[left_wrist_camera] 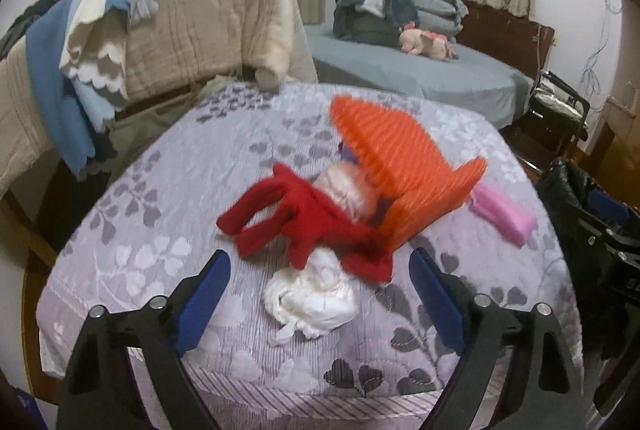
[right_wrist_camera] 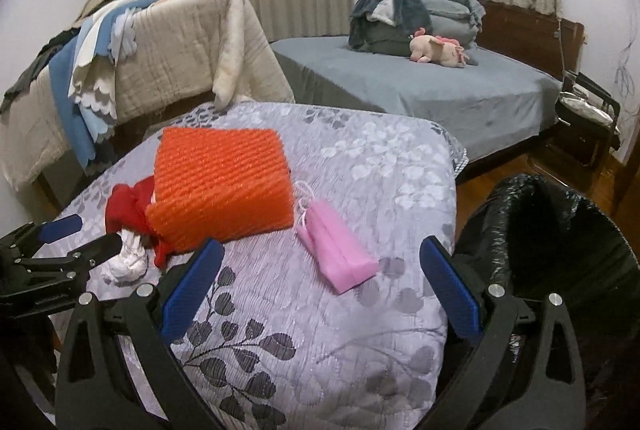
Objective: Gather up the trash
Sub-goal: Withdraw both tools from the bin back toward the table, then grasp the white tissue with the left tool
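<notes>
- Left wrist view: the left gripper (left_wrist_camera: 318,282) hangs over the grey leaf-patterned quilt (left_wrist_camera: 132,230) with its jaws spread wide and nothing pinched; one crumpled white tissue wad (left_wrist_camera: 312,300) lies on the quilt between the blue pads, untouched.
- Just beyond the wad lies one red glove (left_wrist_camera: 296,214), and past that one orange mesh sheet (left_wrist_camera: 404,166) stands bent upward — a pale bundle, blurred, sits under its fold.
- One pink paper bag (left_wrist_camera: 502,216) lies flat to the right of the mesh; what it holds cannot be seen.
- Right wrist view: the right gripper (right_wrist_camera: 322,270) is open too, empty, with the pink bag lying just ahead of its pads.
- One bin lined with a black bag (right_wrist_camera: 560,226) stands off the quilt's right edge — its inside is too dark to tell any contents.
- The left gripper reaches in at the left, beside the white wad.
</notes>
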### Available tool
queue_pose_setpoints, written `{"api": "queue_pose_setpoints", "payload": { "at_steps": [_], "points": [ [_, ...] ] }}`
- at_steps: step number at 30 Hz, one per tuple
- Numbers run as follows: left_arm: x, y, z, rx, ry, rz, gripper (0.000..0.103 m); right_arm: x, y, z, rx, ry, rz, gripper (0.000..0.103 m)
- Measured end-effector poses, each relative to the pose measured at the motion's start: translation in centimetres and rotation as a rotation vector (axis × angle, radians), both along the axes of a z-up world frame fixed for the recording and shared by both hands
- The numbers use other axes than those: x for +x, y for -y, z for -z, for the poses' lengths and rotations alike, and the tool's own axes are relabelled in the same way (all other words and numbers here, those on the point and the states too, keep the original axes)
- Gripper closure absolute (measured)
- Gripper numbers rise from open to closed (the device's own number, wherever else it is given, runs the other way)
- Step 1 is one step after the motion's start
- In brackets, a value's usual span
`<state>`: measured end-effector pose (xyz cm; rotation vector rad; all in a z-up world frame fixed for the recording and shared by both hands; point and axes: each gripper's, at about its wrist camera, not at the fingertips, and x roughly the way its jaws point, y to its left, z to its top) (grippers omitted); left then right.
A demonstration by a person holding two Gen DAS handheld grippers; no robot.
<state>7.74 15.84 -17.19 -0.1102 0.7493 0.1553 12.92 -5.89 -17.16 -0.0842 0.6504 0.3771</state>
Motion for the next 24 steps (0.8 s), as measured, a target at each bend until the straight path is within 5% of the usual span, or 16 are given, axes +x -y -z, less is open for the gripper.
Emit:
{"api": "queue_pose_setpoints", "payload": {
  "at_steps": [12, 18, 24],
  "points": [
    [1.3, 0.1, 2.7, -0.049, -0.081, 0.020, 0.035, 1.0, 0.0, 1.5, -0.020, -0.040, 0.008, 0.007],
    [1.4, -0.4, 2.7, -0.053, -0.083, 0.006, 0.062, 1.2, -0.4, 2.0, -0.036, -0.051, -0.002, 0.007],
    [0.7, -0.6, 1.8, -0.072, -0.070, 0.013, 0.074, 1.1, -0.8, 1.8, -0.041, -0.047, -0.008, 0.007]
  ]
}}
